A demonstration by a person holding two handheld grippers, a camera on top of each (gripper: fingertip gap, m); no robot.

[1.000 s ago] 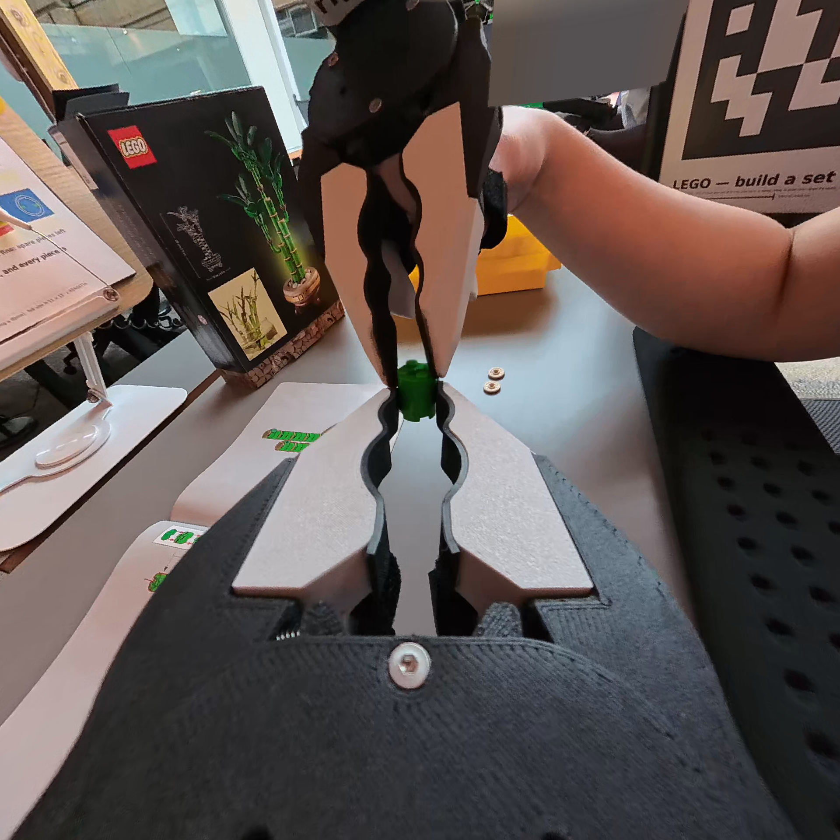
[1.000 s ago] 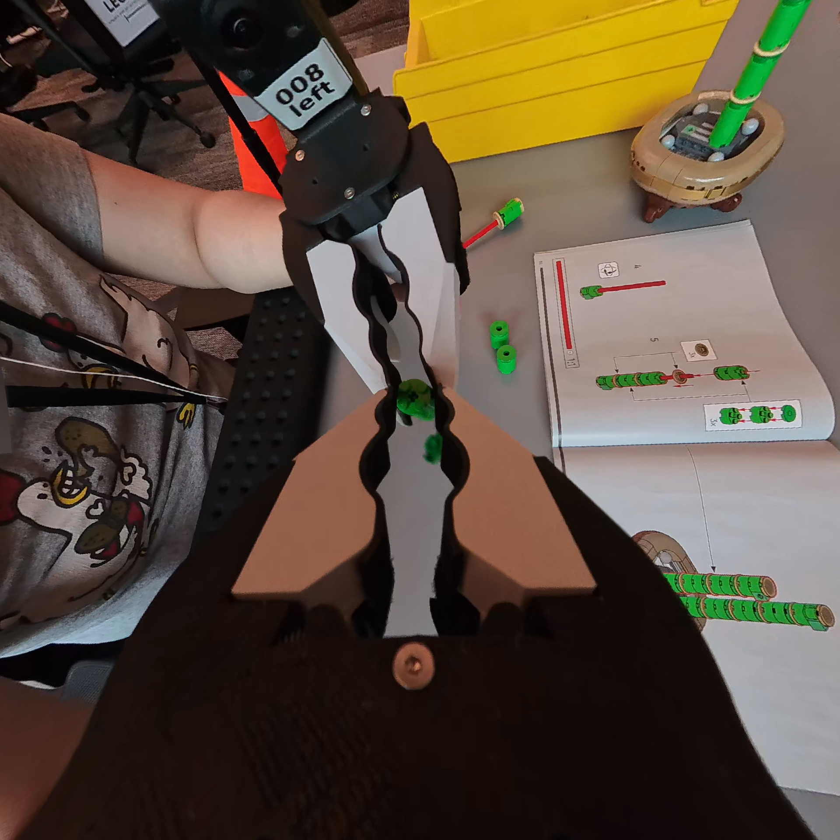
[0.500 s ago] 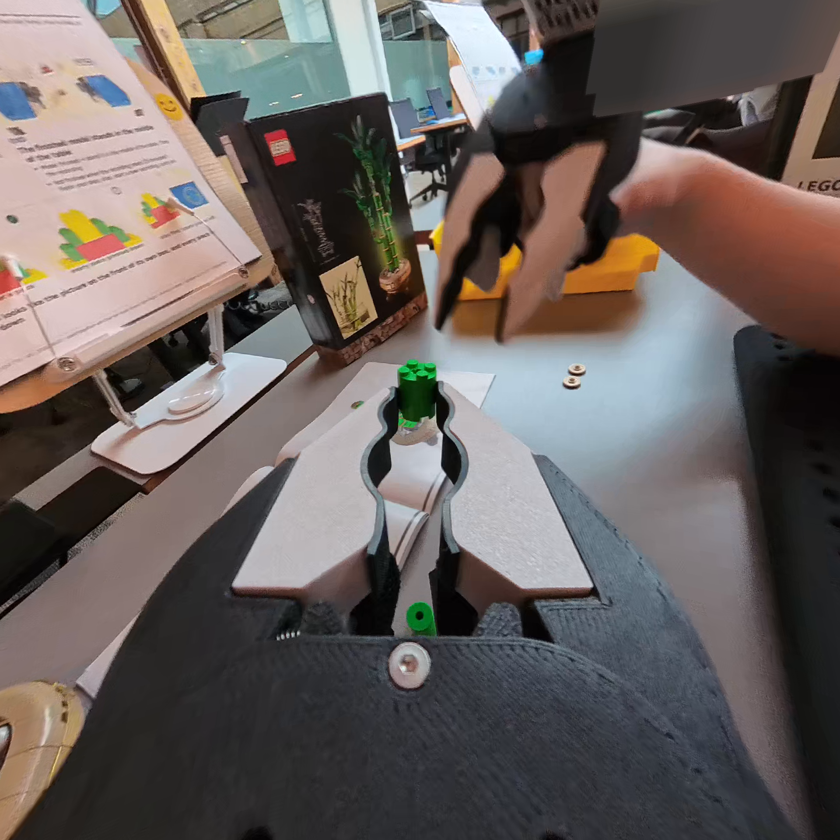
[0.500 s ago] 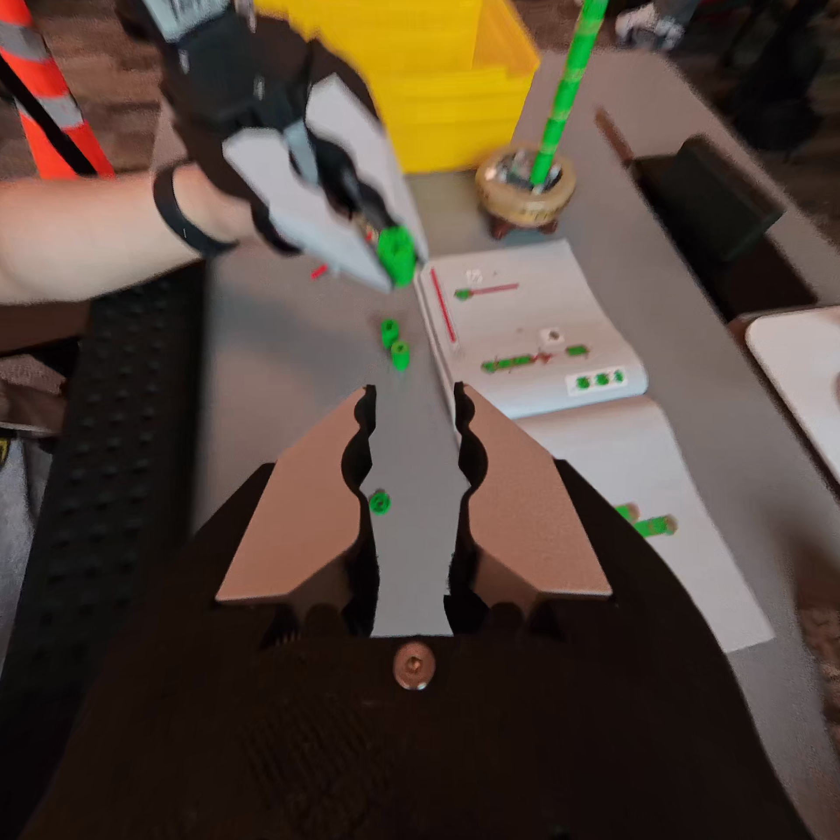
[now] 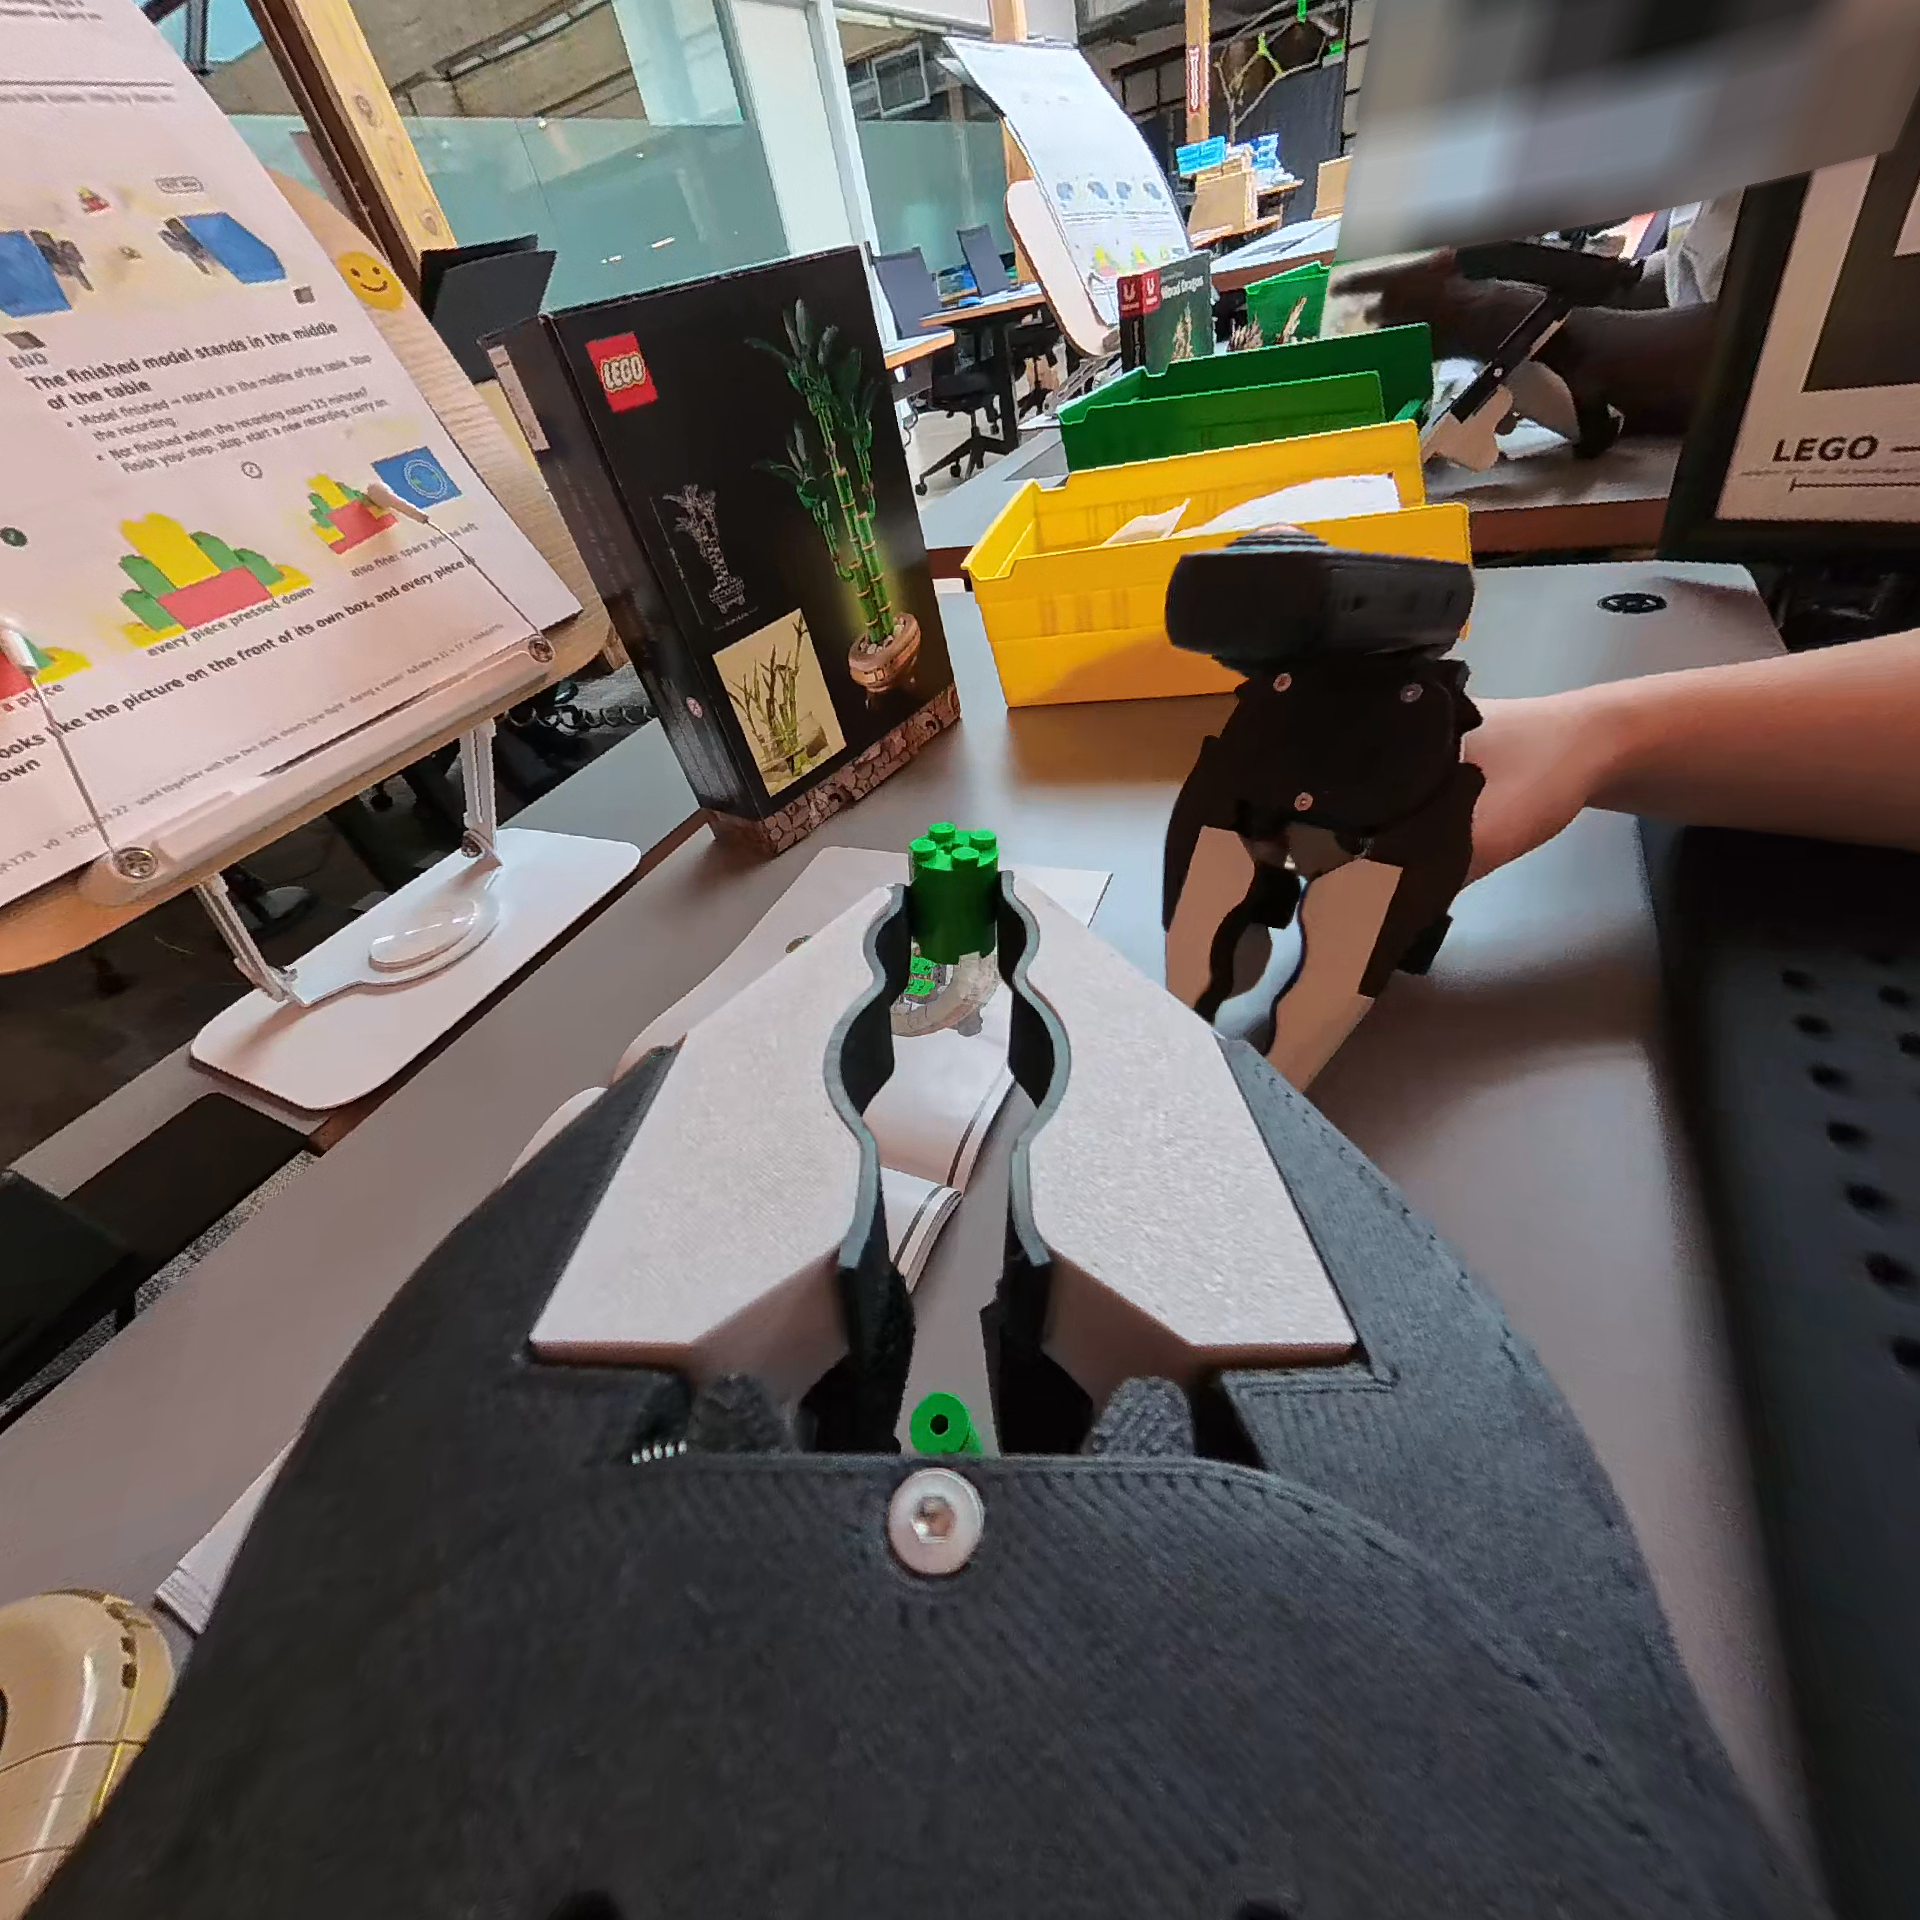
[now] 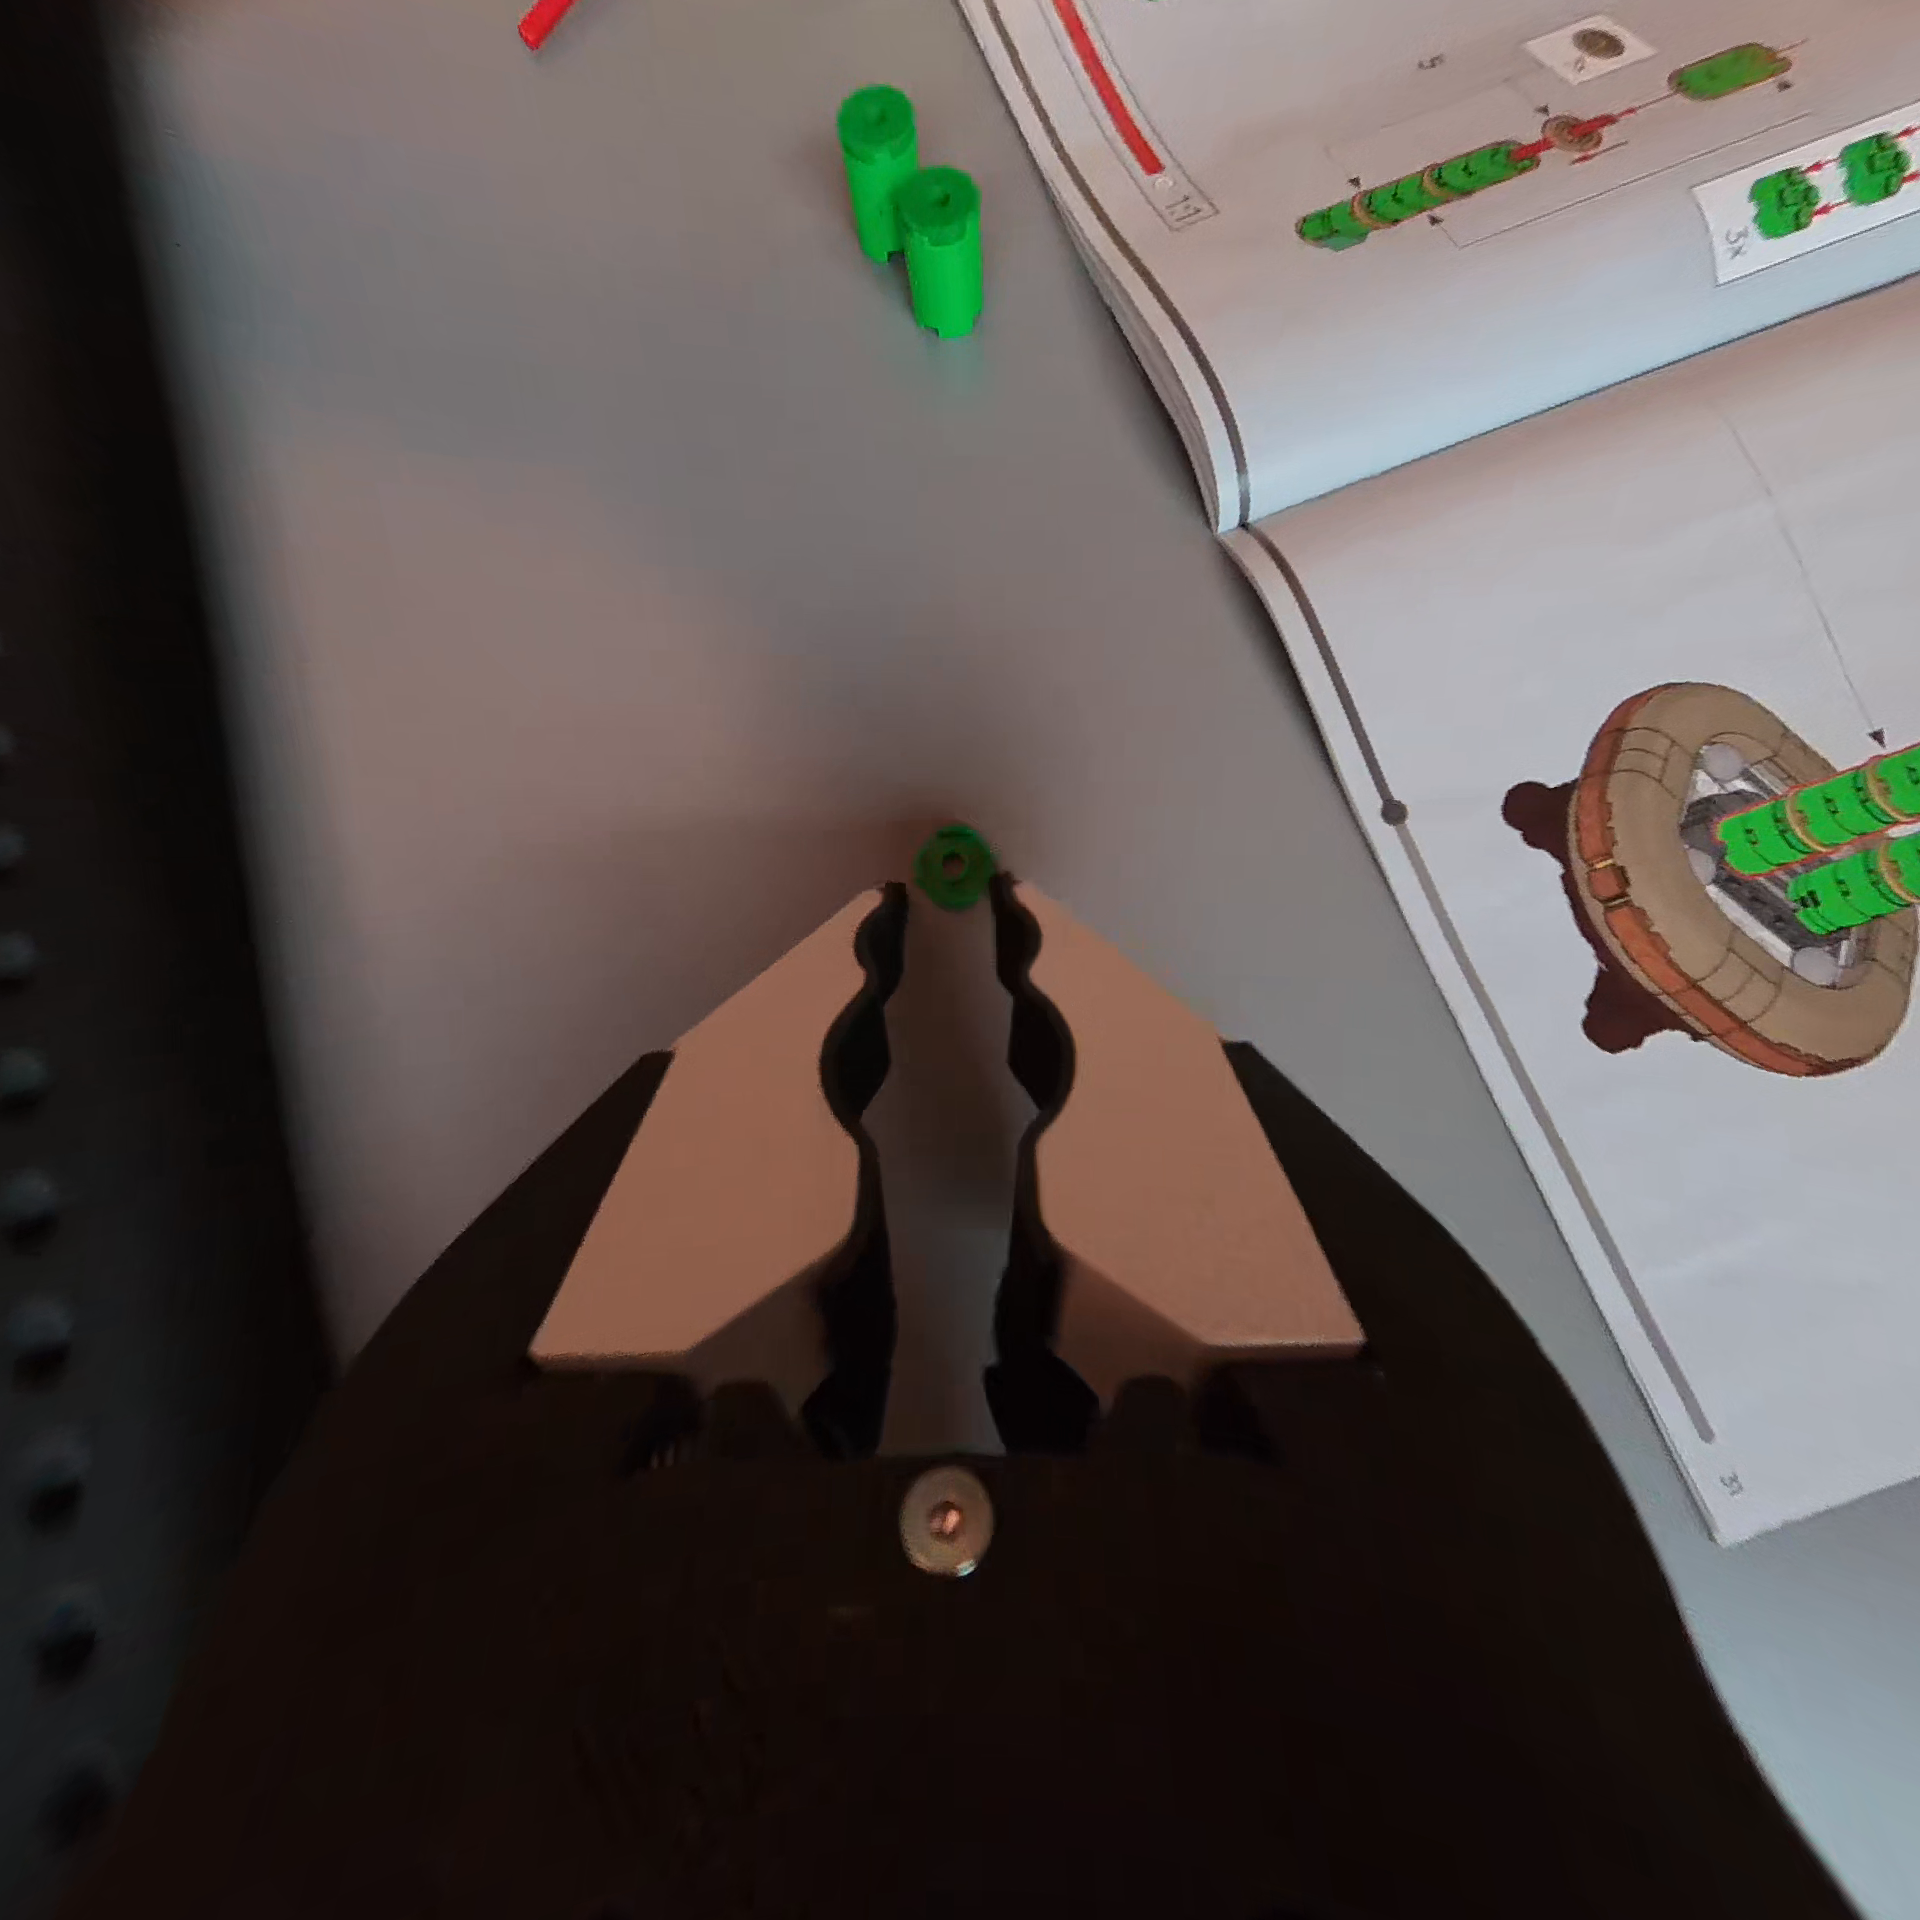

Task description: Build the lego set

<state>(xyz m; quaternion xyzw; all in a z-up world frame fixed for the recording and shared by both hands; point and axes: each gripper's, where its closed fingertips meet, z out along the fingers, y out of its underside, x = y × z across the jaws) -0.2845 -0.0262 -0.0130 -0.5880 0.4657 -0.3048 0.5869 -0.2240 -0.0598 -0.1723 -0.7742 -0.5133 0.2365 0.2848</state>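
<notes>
My left gripper (image 5: 951, 902) is shut on a green round brick stack (image 5: 951, 878), studs up, held above the open instruction booklet (image 5: 935, 1122). My right gripper (image 6: 945, 891) is open, tips down at the grey table, with a small green round piece (image 6: 948, 864) lying just beyond and between its fingertips. It also shows in the left wrist view (image 5: 1262, 1029), pointing down at the table on the right. Two green cylinder bricks (image 6: 909, 208) lie side by side farther ahead. A green cylinder (image 5: 940, 1425) shows on the table under my left gripper.
The booklet (image 6: 1558, 468) lies to the right, a black studded mat (image 6: 94, 935) to the left, and a red axle end (image 6: 542, 26) at the top. The set's box (image 5: 748, 540), a yellow bin (image 5: 1091, 623), a green bin (image 5: 1226, 405) and a sheet stand (image 5: 416, 935) are behind. The grippers' ends are close to 20 cm from one another. About 12 cm separates my right fingertips from the green cylinder (image 5: 940, 1425). Seen from the right wrist view (image 6: 939, 210) as well.
My right gripper left the green brick it was meeting, swung away and came down to the table at the small green piece. My left gripper kept the brick and tilted up.
</notes>
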